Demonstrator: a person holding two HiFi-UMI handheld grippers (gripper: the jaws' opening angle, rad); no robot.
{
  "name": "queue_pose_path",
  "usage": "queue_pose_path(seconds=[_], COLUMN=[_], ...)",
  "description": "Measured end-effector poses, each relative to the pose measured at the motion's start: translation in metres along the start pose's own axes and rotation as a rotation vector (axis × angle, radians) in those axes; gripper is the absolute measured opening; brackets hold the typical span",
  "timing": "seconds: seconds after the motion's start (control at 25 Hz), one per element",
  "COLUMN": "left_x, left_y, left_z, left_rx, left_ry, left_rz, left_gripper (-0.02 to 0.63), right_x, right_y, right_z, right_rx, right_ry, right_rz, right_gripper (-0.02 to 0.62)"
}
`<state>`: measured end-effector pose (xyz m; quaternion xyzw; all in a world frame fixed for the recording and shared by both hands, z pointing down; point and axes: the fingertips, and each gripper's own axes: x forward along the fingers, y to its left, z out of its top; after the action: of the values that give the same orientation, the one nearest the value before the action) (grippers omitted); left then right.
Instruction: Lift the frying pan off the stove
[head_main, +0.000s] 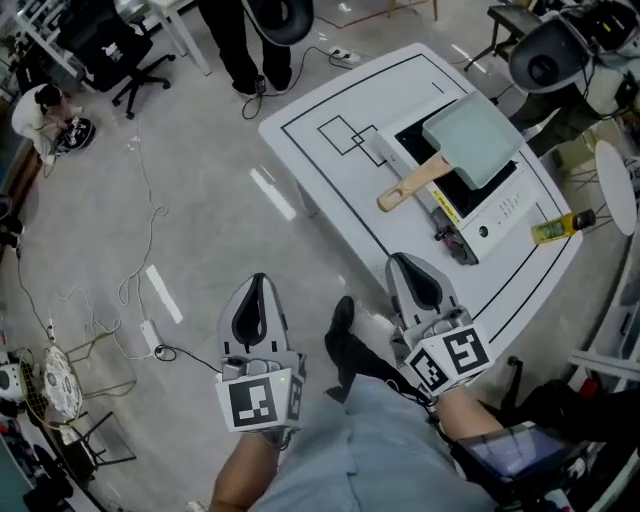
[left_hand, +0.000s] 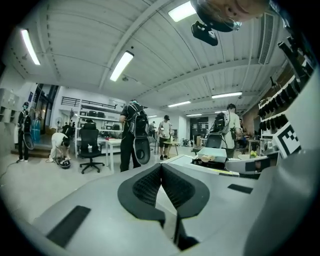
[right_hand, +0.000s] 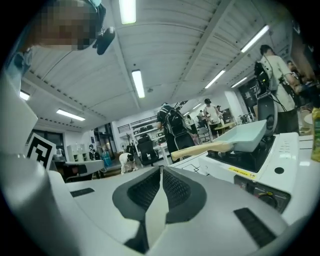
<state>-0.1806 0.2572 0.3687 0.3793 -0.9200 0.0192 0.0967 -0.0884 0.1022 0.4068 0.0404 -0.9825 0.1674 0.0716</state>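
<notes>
A pale green square frying pan (head_main: 474, 138) with a light wooden handle (head_main: 412, 183) rests on the black stove top (head_main: 478, 183) of a white table (head_main: 340, 100); its handle points toward the near-left. The right gripper view also has the pan (right_hand: 250, 137) and its handle (right_hand: 202, 150) ahead to the right. My right gripper (head_main: 415, 275) is shut and empty, just short of the table's near edge. Off to the left my left gripper (head_main: 257, 308) hangs over the floor, shut with nothing in it. In their own views both sets of jaws meet, left gripper (left_hand: 161, 176) and right gripper (right_hand: 161, 181).
A yellow-green bottle (head_main: 562, 227) lies at the table's right edge by the stove's control panel (head_main: 450, 228). Cables (head_main: 120, 300) trail over the floor on the left. A standing person (head_main: 245, 45), a crouching person (head_main: 40, 112) and office chairs (head_main: 125, 55) are farther off.
</notes>
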Motion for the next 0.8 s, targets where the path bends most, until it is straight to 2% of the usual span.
queue_pose_path(seconds=[0.2, 0.36, 0.8], left_x=[0.082, 0.129, 0.190], left_y=[-0.027, -0.055, -0.114], left_z=[0.006, 0.037, 0.095], left_rx=[0.024, 0.058, 0.108], left_ry=[0.028, 0.000, -0.079], left_rz=[-0.111, -0.224, -0.402], left_gripper=[0.018, 0.018, 0.018], right_x=[0.014, 0.015, 0.013], right_y=[-0.056, -0.089, -0.125], right_z=[0.027, 0.052, 0.100], right_rx=[0.017, 0.038, 0.046], right_ry=[-0.064, -0.097, -0.187], right_rz=[-0.098, -0.201, -0.308], right_gripper=[0.049, 0.049, 0.049])
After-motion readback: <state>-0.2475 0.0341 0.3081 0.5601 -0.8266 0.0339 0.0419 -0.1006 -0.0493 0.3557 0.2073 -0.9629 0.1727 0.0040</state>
